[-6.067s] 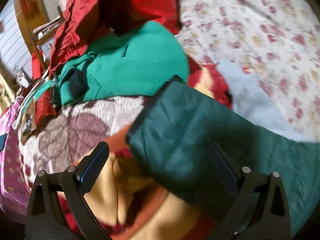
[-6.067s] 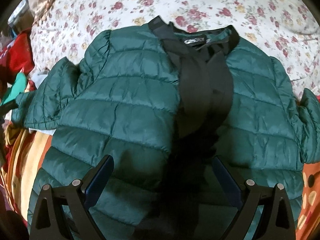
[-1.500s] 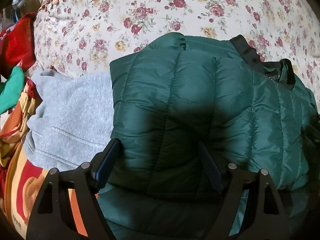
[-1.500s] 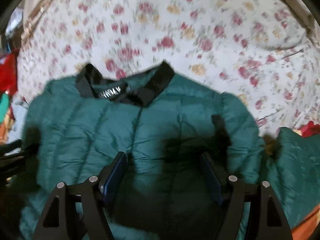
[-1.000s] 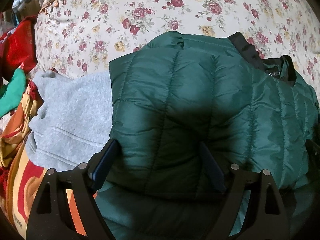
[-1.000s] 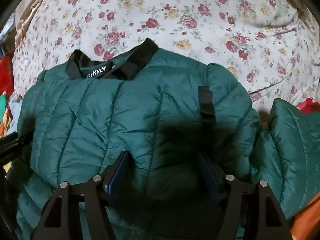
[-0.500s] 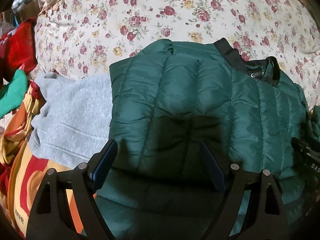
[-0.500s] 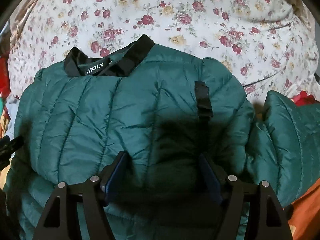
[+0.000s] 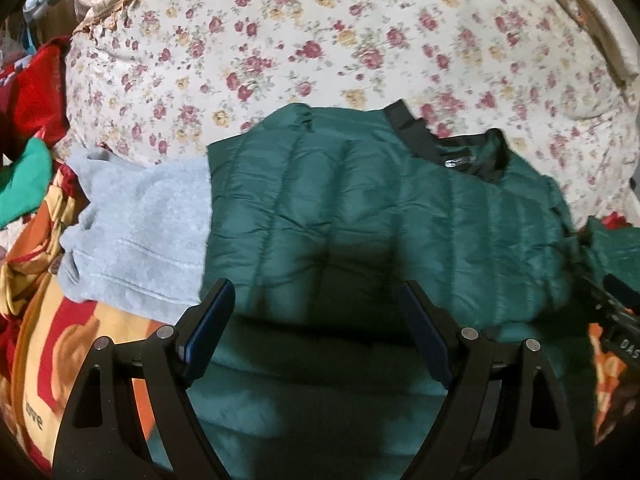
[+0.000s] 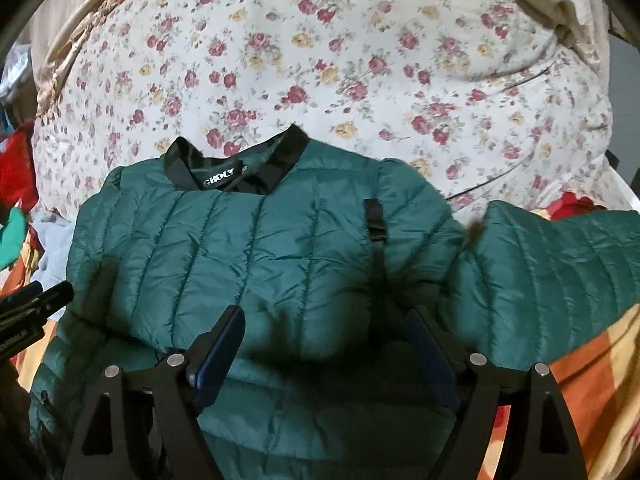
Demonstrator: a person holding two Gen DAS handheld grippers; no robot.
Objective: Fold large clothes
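Observation:
A dark green quilted puffer jacket [image 9: 360,216] with a black collar [image 10: 236,168] lies on the flowered bed, its left part folded in over the body. One sleeve [image 10: 560,264] lies spread out to the right. My left gripper [image 9: 316,308] is open and empty above the jacket's near left part. My right gripper [image 10: 324,328] is open and empty above its near right part. Each gripper's tip shows at the edge of the other's view.
A grey sweatshirt [image 9: 140,232] lies left of the jacket, partly under it. Red [image 9: 32,84] and green clothes [image 9: 24,184] are piled at far left. A flowered sheet [image 10: 320,60] covers the bed beyond; an orange patterned blanket [image 9: 60,352] lies near.
Both grippers have pulled back and up from the jacket, so more of the bed shows. The jacket lies as before, with its left part folded in. Both stay open.

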